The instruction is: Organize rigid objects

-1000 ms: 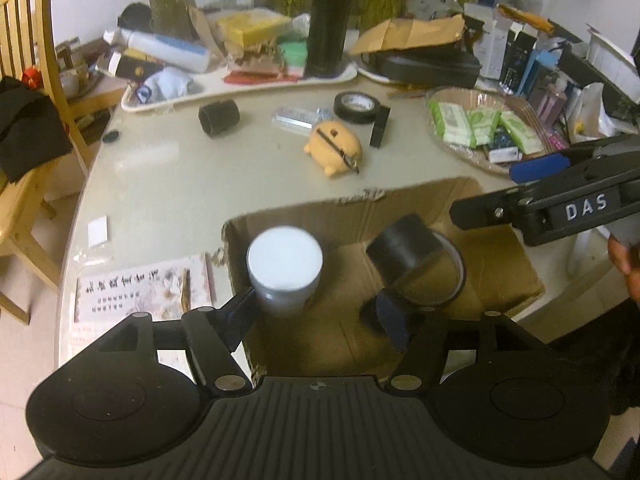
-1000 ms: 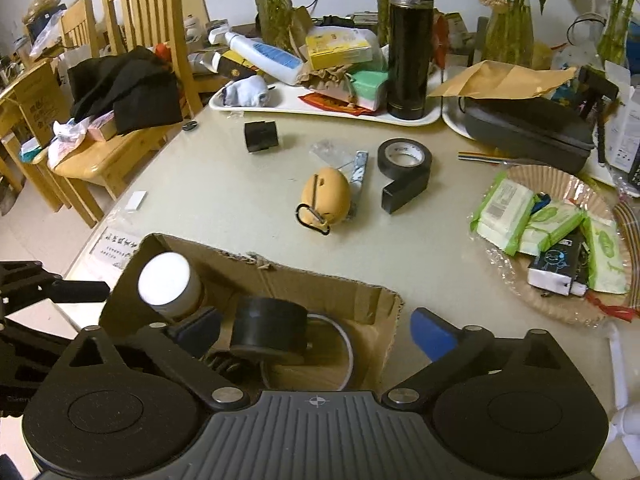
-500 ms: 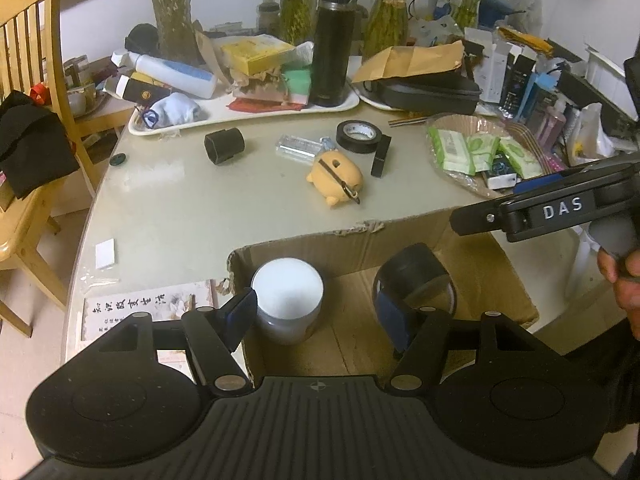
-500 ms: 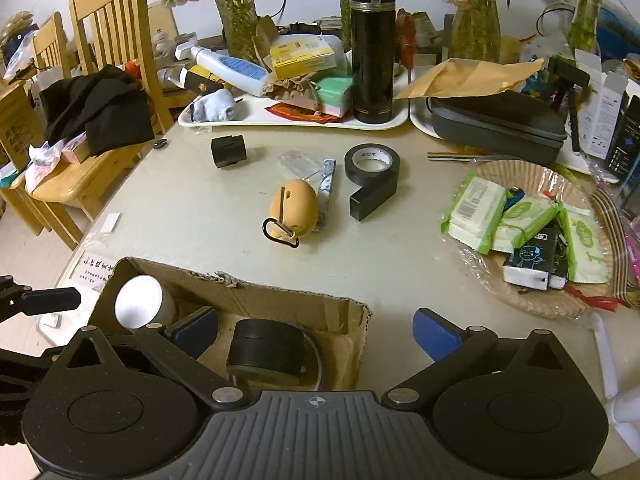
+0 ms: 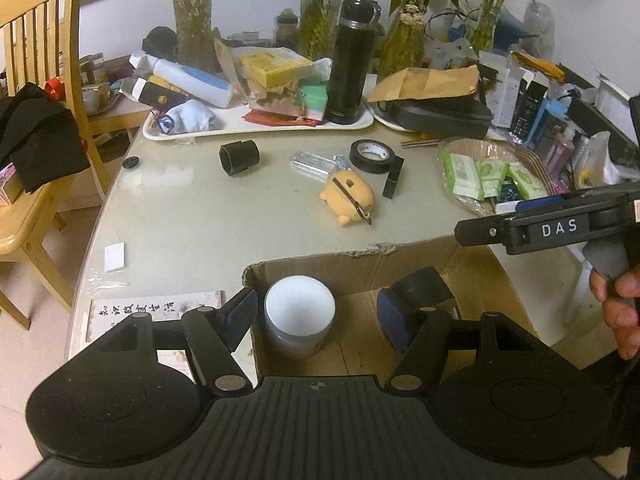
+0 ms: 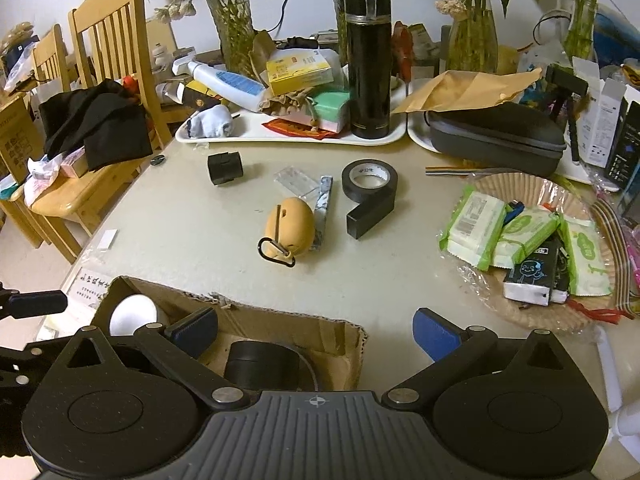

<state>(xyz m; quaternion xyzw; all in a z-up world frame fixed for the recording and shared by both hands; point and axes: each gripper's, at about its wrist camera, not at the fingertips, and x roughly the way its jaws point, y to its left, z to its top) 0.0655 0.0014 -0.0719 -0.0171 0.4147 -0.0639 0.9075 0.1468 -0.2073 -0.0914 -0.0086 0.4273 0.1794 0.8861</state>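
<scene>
Two items sit in the cardboard box (image 5: 472,276): white-lidded jar (image 5: 299,312), black cylinder (image 6: 260,360). Left gripper (image 5: 316,316) and right gripper (image 6: 316,330) both gape empty, now lifted back. Deposit looks done; tape roll (image 6: 370,178) awaits.

L gripper (image 5: 316,314) jaws apart, hovering over cardboard box (image 5: 472,276); white-lid jar (image 5: 299,316) inside box, black tape roll (image 5: 372,151) beyond box.

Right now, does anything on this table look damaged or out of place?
The cardboard box has a torn, ragged back edge. The black cylinder lies tipped on its side, and the tape roll trails a loose end. Nothing looks spilled.
</scene>
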